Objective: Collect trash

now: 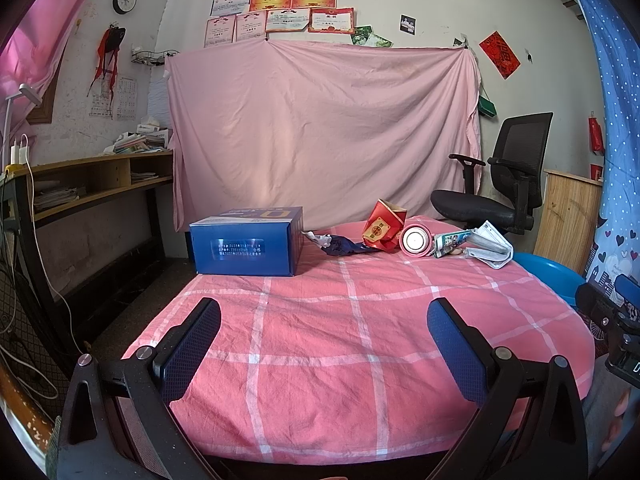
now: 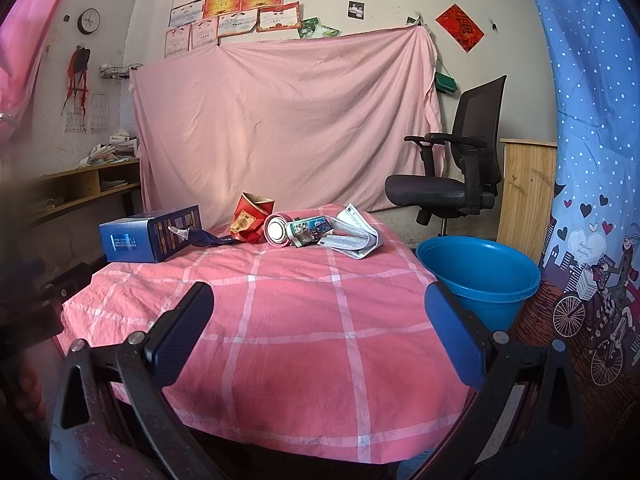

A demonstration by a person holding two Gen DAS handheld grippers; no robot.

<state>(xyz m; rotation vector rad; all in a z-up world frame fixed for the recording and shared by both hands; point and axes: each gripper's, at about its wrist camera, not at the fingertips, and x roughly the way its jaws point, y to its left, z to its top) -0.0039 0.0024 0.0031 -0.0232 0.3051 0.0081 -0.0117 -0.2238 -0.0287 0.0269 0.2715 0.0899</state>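
on the far left of the table (image 1: 320, 360) stands a blue box (image 1: 246, 246), its long side facing the near edge and its length running left to right. just right of it lies a crumpled dark blue wrapper (image 1: 340, 245), stretched flat toward the right, its white torn end touching or nearly touching the box. next comes a red carton (image 1: 382, 230), torn open at the top and leaning, its mouth pointing up and a little left. beside it a pink cup (image 1: 416, 241) lies on its side with the round opening facing the near edge, so its long axis runs near to far. right of that a small printed packet (image 2: 310, 232) lies on its side, and furthest right a folded wad of paper (image 2: 354, 232) slumps at the far right corner. the litter sits bunched in one far row, probably so either tool can pick it off piece by piece. on the floor, right of the table, the blue bucket (image 2: 480, 276) stands upright and open, likely the place for the trash.

the left gripper (image 1: 322, 346) hangs over the near cloth with its jaws spread wide, nothing between them. the right gripper (image 2: 318, 334) is likewise spread and empty, well short of the litter.
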